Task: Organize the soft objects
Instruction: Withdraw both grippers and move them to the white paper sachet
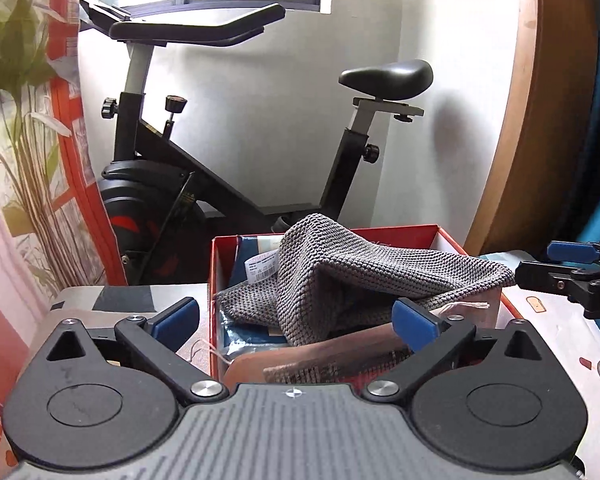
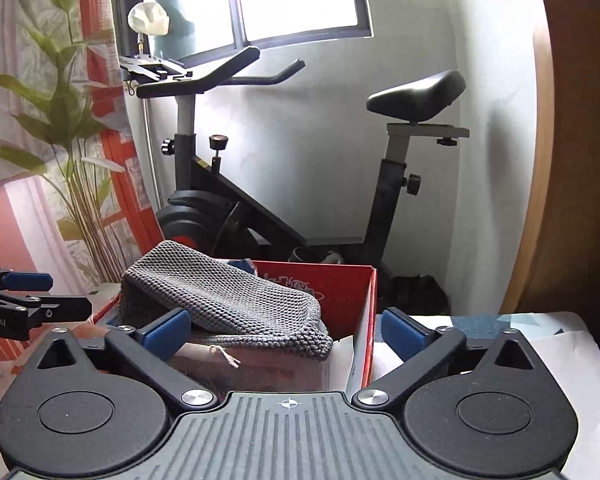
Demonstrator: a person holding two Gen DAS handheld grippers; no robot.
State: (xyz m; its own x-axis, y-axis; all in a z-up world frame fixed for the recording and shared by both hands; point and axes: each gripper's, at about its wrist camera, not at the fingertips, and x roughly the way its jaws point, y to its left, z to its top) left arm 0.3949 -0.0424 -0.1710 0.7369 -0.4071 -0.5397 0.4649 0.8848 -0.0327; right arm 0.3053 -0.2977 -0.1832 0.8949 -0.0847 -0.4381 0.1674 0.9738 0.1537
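Grey knit cloth [image 1: 364, 276] tops one red box [image 1: 446, 236].

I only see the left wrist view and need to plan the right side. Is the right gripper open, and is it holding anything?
Observer: The right gripper is open and empty.
Operator: Where are its fingers relative to the box?
Observer: One pad sits by the grey knit cloth; the other is outside the red box wall.
Operator: Is anything beside the knit at that end?
Observer: White paper shows inside the box's near corner.
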